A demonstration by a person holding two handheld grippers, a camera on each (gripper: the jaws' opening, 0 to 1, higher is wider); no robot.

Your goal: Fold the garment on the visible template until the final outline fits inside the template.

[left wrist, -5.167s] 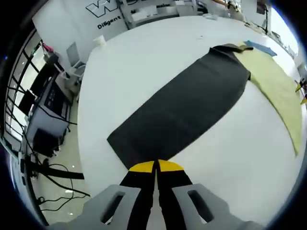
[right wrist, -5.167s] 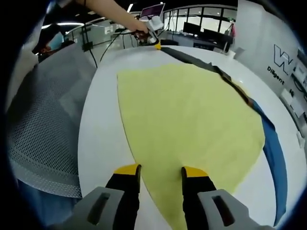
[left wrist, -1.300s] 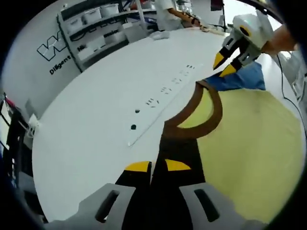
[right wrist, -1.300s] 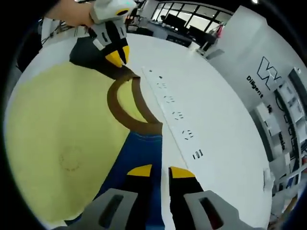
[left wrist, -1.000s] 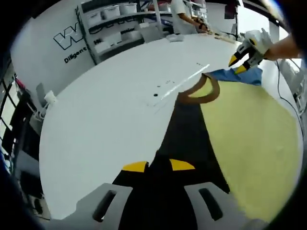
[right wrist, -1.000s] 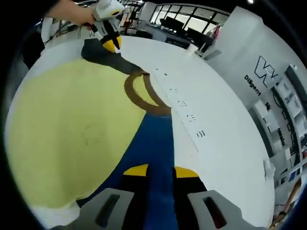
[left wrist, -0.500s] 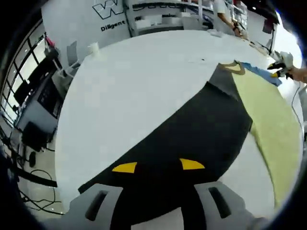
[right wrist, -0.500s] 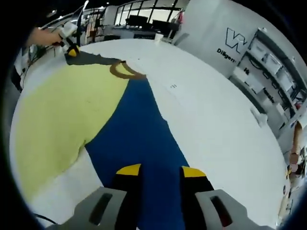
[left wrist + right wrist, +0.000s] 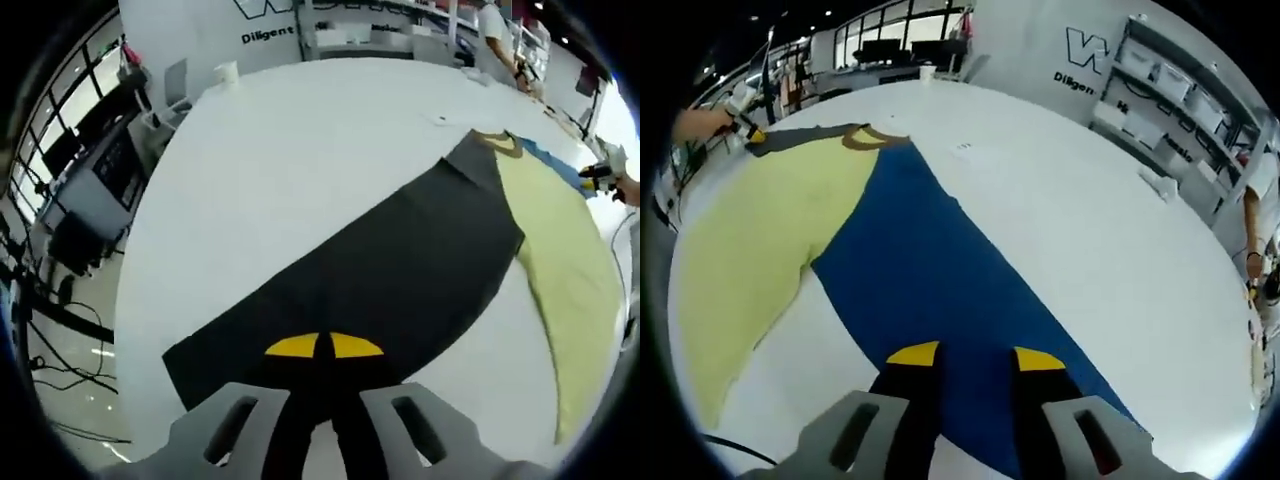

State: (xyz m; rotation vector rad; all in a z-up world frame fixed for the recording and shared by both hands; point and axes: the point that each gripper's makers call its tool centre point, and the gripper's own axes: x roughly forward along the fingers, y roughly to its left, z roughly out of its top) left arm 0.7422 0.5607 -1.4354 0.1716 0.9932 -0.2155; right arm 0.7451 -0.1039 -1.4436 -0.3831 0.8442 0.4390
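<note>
Currently the garment lies flat on a white desk (image 9: 300, 140), with a yellow-green middle panel (image 9: 760, 230), a black side panel (image 9: 400, 270) and a blue side panel (image 9: 940, 270), and a brown neckline (image 9: 865, 138) at the far end. No separate template outline can be made out in either view.

Left gripper (image 9: 322, 345): yellow tips pressed together over the near edge of the black panel; it looks pinched on the cloth, though contact at the tips is not fully clear. From this gripper the black panel runs away toward 1 o'clock, its long axis on that line, ending at the neckline at about 1 o'clock near the top. The yellow-green panel lies along its 3 o'clock side.

Right gripper (image 9: 976, 356): tips spread, standing over the near end of the blue panel, holding nothing. The blue panel runs from the tips toward 11 o'clock, long axis on that line, narrowing toward the neckline. The yellow-green panel lies at 9 to 10 o'clock of it.

A gripper held in a hand appears far off in each view, near the neckline end: at 2 o'clock in the left gripper view, at 10 o'clock in the right gripper view.

Judgement: each gripper sits at the hem end of its own side panel, so a fold would carry each panel inward over the yellow-green middle. The right gripper needs to close on the blue hem first.
</note>
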